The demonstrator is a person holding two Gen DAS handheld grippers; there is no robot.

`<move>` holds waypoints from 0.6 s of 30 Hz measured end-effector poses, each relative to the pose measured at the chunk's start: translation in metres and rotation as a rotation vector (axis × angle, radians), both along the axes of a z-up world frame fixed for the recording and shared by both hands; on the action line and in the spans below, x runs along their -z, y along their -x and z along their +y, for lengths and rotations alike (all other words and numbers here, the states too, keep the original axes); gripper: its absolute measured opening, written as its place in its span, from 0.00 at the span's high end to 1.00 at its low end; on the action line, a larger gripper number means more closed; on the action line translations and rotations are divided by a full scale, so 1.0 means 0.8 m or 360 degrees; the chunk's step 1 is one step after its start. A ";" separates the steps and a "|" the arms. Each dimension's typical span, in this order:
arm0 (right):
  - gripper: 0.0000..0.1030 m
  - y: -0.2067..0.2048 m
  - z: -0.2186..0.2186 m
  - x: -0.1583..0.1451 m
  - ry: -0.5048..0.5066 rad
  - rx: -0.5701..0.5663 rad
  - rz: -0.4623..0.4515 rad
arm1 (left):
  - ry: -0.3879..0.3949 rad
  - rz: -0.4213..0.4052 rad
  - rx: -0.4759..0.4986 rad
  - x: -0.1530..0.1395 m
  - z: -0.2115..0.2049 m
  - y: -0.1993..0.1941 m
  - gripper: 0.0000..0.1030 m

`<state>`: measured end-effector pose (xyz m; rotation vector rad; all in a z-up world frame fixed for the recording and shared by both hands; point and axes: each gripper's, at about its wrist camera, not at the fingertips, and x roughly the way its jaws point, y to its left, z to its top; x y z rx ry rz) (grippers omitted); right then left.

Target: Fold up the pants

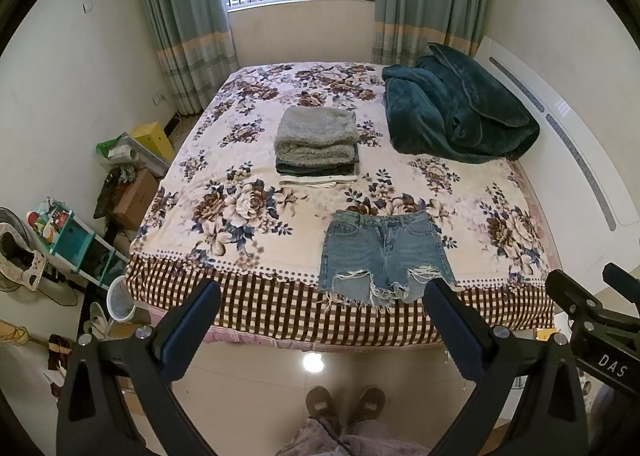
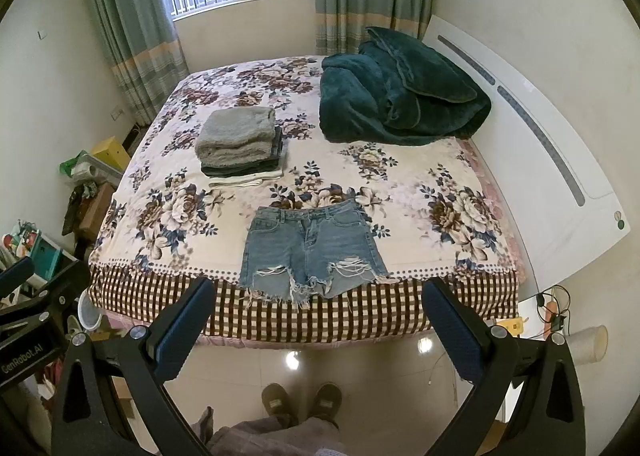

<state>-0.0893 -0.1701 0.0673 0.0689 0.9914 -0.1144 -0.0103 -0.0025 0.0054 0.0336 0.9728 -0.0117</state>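
Note:
Blue denim shorts (image 1: 384,256) with frayed hems lie flat near the front edge of the bed, waistband away from me; they also show in the right wrist view (image 2: 308,252). My left gripper (image 1: 320,296) is open and empty, held above the floor in front of the bed, short of the shorts. My right gripper (image 2: 318,292) is open and empty too, at about the same distance. The right gripper's body shows at the right edge of the left wrist view (image 1: 592,316).
A stack of folded clothes (image 1: 316,144) with a grey fleece on top sits mid-bed. A dark green blanket (image 1: 456,108) is heaped at the back right by the white headboard (image 1: 560,136). Clutter and boxes (image 1: 132,176) stand left of the bed. My slippered feet (image 1: 344,404) stand on the tiled floor.

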 end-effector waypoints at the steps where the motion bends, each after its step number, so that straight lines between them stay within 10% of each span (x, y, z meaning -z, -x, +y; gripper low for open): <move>1: 0.00 -0.001 0.000 -0.001 0.0003 -0.0001 -0.0001 | 0.0001 0.0000 0.0001 -0.001 -0.001 0.002 0.00; 18: 0.00 0.001 0.003 -0.005 0.0003 -0.0005 0.0000 | -0.0002 -0.0008 -0.0001 0.001 -0.009 0.000 0.00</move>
